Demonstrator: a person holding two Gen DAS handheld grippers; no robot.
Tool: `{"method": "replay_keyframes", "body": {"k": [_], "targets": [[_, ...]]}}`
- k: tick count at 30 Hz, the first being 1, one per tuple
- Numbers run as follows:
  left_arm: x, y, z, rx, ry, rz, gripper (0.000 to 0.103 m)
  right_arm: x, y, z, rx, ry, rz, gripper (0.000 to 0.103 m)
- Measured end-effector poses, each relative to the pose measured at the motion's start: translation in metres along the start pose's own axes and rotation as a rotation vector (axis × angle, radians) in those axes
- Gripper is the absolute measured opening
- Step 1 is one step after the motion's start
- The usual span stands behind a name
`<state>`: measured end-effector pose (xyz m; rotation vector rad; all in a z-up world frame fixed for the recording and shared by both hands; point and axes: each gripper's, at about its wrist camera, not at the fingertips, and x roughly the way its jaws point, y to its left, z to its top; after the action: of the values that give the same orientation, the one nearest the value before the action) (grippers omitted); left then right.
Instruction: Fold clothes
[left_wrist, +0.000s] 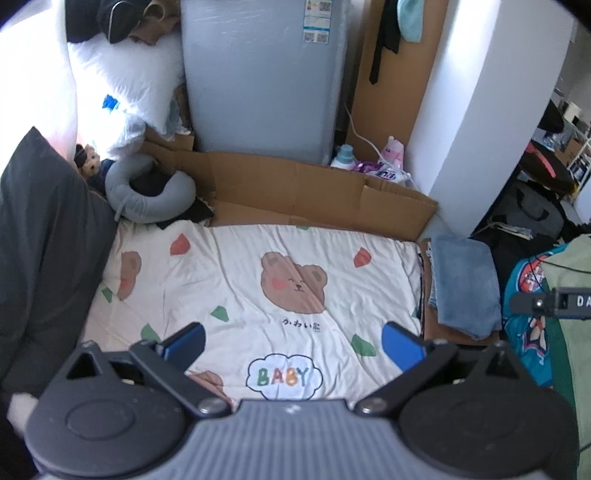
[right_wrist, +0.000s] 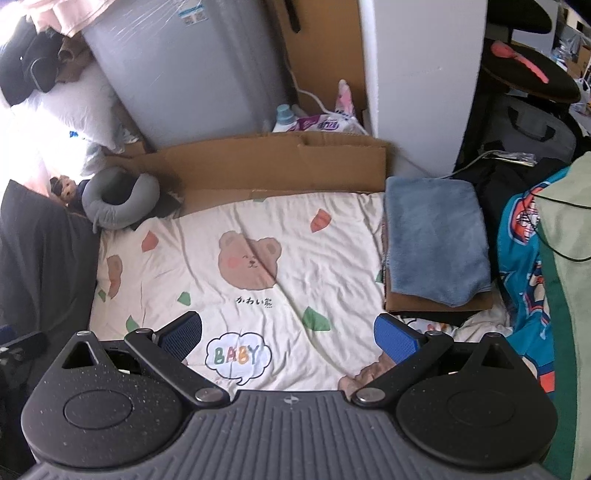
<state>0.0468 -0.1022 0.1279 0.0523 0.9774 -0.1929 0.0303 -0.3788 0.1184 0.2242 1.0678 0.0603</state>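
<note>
Both the left gripper (left_wrist: 293, 341) and right gripper (right_wrist: 288, 332) hover spread wide, empty, over the bear-print sheet (right_wrist: 303, 266). A folded blue cloth (right_wrist: 436, 236) lies at two o'clock on cardboard (right_wrist: 280, 166); a neck pillow (right_wrist: 118, 201) sits at ten.

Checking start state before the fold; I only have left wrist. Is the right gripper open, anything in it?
Observer: The right gripper is open, nothing between its blue pads; it hangs over the cream bear-print quilt.
Operator: What's past my right edge?
Observer: A folded blue fleece towel, nothing on top, lying on a brown cardboard sheet.
Operator: And right of that?
Observer: Teal printed fabric, with pale green fabric beside it and a thin black cable running across the green.
</note>
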Motion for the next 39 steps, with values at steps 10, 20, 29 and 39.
{"method": "replay_keyframes", "body": {"k": [10,20,29,39], "targets": [[0.026,-0.006,-0.040,-0.064,-0.025,0.064,0.103,0.018,0.017,-0.014,-0.002,0.006,-0.002,0.103],[0.042,0.011,-0.069,-0.153,-0.025,0.133,0.103,0.031,0.006,-0.037,-0.046,-0.009,-0.048,0.102],[0.042,0.008,-0.073,-0.164,-0.032,0.127,0.103,0.045,-0.006,-0.055,-0.061,0.031,-0.057,0.103],[0.045,-0.001,-0.078,-0.150,-0.009,0.153,0.103,0.065,-0.017,-0.078,-0.057,0.074,-0.067,0.102]]}}
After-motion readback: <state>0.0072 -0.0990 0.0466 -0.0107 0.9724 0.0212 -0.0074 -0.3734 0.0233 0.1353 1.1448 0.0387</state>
